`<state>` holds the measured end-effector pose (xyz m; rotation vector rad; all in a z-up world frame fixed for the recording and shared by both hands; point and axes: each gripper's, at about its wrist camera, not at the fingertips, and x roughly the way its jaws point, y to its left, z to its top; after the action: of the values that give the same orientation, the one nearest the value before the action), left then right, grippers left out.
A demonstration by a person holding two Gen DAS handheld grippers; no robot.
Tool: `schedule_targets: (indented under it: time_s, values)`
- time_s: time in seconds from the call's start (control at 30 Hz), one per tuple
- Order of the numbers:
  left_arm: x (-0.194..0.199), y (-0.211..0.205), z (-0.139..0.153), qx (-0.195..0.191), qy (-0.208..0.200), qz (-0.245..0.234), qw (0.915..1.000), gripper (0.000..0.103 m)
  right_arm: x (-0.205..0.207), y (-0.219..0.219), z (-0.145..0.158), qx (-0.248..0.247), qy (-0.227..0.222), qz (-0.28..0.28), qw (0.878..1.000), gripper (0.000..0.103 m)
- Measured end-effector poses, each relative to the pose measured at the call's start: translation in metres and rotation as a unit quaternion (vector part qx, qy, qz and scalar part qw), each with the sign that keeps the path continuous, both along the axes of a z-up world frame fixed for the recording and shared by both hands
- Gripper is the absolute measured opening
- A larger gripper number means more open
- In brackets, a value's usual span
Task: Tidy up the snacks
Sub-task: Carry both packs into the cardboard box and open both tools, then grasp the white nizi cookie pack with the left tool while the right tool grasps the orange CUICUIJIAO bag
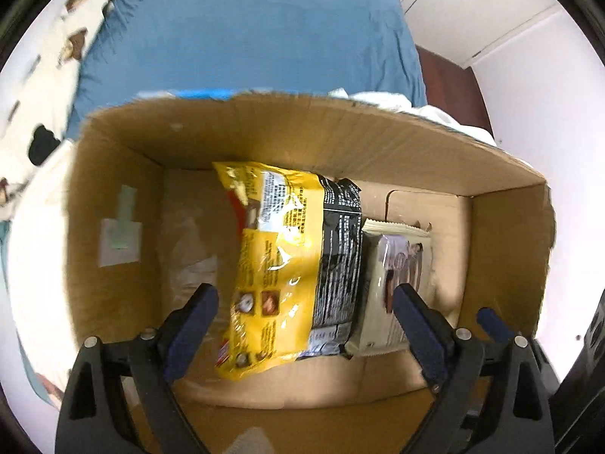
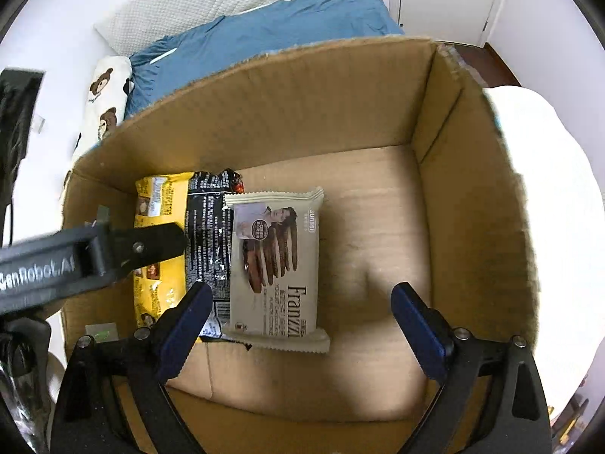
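Observation:
A yellow and black snack bag (image 1: 291, 265) lies on the floor of an open cardboard box (image 1: 264, 128). A beige Franzzi cookie pack (image 1: 397, 283) lies right beside it. My left gripper (image 1: 302, 325) is open and hangs over the yellow bag, touching nothing. In the right wrist view the yellow bag (image 2: 166, 208) and the cookie pack (image 2: 276, 265) lie side by side at the box's left. My right gripper (image 2: 302, 325) is open and empty over the box floor. The left gripper's arm (image 2: 113, 253) reaches in over the yellow bag.
The box's walls (image 2: 472, 208) stand high on all sides. The right half of the box floor (image 2: 370, 227) is bare cardboard. A bed with a blue sheet (image 1: 245, 30) and a bear-print pillow (image 2: 106, 102) lies behind the box.

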<state>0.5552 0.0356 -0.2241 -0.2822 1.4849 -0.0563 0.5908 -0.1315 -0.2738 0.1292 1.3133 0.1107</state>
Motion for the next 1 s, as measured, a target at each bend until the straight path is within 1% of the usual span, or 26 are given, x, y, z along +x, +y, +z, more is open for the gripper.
schedule_targets:
  time_s: [0.03,0.07,0.1,0.2,0.3,0.33,0.37,0.47,0.53,0.57,0.77,0.9,1.0]
  values:
    - [-0.003,-0.006,0.007,0.011,-0.01,-0.003,0.9999,0.094,-0.003,-0.001,0.003,-0.003,-0.002,0.001,1.0,0.097]
    - [-0.009,-0.002,0.009,0.018,-0.017,-0.006,0.9997,0.094,-0.007,0.0,0.009,-0.002,-0.003,0.0,1.0,0.097]
    - [-0.017,-0.004,0.018,0.025,-0.028,-0.006,0.9993,0.094,-0.011,-0.002,0.015,0.001,-0.005,-0.001,1.0,0.097]
    - [-0.043,-0.005,0.04,0.039,-0.056,-0.008,0.9977,0.094,-0.025,-0.004,0.03,0.003,-0.014,-0.001,1.0,0.097]
    - [-0.068,0.001,0.064,0.059,-0.087,-0.011,0.9945,0.094,-0.046,-0.007,0.043,0.003,-0.025,0.002,1.0,0.097]
    - [-0.078,0.012,0.068,0.061,-0.093,-0.012,0.9937,0.094,-0.055,-0.009,0.049,0.005,-0.03,0.001,1.0,0.097]
    - [-0.082,0.022,0.069,0.063,-0.098,-0.011,0.9931,0.094,-0.061,-0.011,0.054,0.006,-0.034,0.001,0.999,0.097]
    - [-0.102,0.023,0.081,0.061,-0.113,-0.003,0.9918,0.094,-0.077,-0.01,0.066,0.011,-0.043,0.002,0.999,0.097]
    - [-0.119,0.022,0.093,0.069,-0.131,-0.001,0.989,0.094,-0.09,-0.007,0.077,0.004,-0.059,0.009,0.998,0.097]
    - [-0.119,0.029,0.088,0.072,-0.138,0.0,0.9878,0.094,-0.098,-0.005,0.084,-0.002,-0.069,0.014,0.997,0.097]
    - [-0.161,0.037,0.105,0.07,-0.165,0.015,0.9836,0.094,-0.138,0.003,0.117,-0.01,-0.106,0.031,0.994,0.097]
    - [-0.19,0.04,0.118,0.076,-0.186,0.026,0.9793,0.094,-0.162,0.003,0.13,-0.01,-0.12,0.035,0.992,0.097]
    - [-0.211,0.044,0.122,0.072,-0.19,0.033,0.9785,0.094,-0.183,0.003,0.136,-0.004,-0.128,0.038,0.991,0.097]
